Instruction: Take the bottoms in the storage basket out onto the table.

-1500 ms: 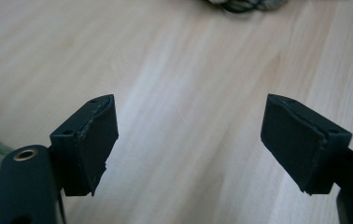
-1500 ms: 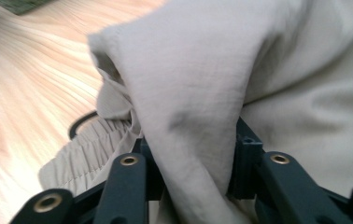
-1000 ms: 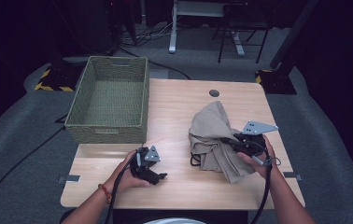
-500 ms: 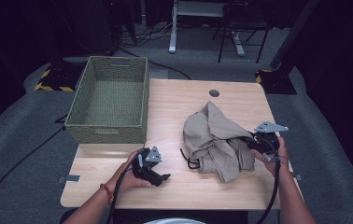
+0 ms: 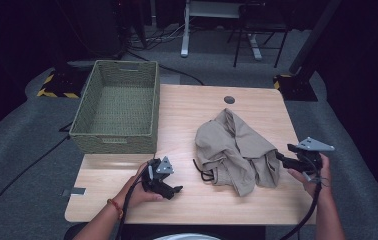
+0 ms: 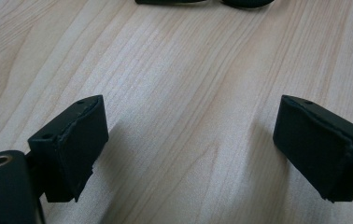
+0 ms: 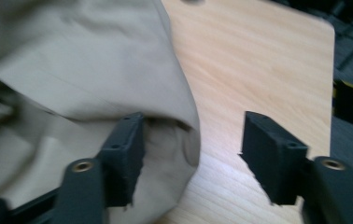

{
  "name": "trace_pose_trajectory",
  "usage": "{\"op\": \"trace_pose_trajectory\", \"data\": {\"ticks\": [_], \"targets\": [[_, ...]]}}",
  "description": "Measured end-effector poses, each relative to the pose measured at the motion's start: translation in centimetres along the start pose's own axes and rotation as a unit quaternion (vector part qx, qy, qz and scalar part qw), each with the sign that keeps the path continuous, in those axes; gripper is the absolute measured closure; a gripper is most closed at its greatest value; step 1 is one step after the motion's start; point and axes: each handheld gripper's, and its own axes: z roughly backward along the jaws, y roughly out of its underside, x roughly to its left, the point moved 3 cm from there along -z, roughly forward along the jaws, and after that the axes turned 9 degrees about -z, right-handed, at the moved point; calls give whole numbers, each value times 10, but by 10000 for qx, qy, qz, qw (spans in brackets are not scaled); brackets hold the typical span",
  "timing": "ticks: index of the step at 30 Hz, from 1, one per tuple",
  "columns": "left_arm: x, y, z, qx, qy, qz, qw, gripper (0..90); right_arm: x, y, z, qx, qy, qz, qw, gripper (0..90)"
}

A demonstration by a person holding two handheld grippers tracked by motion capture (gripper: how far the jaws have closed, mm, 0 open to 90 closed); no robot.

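A crumpled beige garment lies on the right half of the wooden table. My right gripper is at its right edge, held low over the table. Its jaws have just been opening and now stand apart. In the right gripper view a fold of the beige garment reaches between the right gripper jaws, but the pads do not press on it. My left gripper rests near the table's front left. In the left gripper view it is open over bare wood.
A green woven basket stands at the table's back left, with nothing inside it. A black drawstring trails from the garment's left side. A cable hole sits near the far edge. Dark floor and furniture legs surround the table.
My right gripper moved right, pulling the garment's edge with it, and then its jaws opened and let go of the cloth. The left gripper stayed where it was.
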Motion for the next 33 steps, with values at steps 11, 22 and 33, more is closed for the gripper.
{"op": "trace_pose_trajectory", "data": {"ticks": [11,22,33], "targets": [[0,0,0,-3,6,-10,10000,108,82,-17,13,-432,-1527,701,9848,373],[0,0,0,-2,9,-5,10000,108,144,12,-40,668,-2052,1599,9633,447],[0,0,0,-3,12,-3,10000,108,164,11,-39,262,-2130,1754,9608,350]]}}
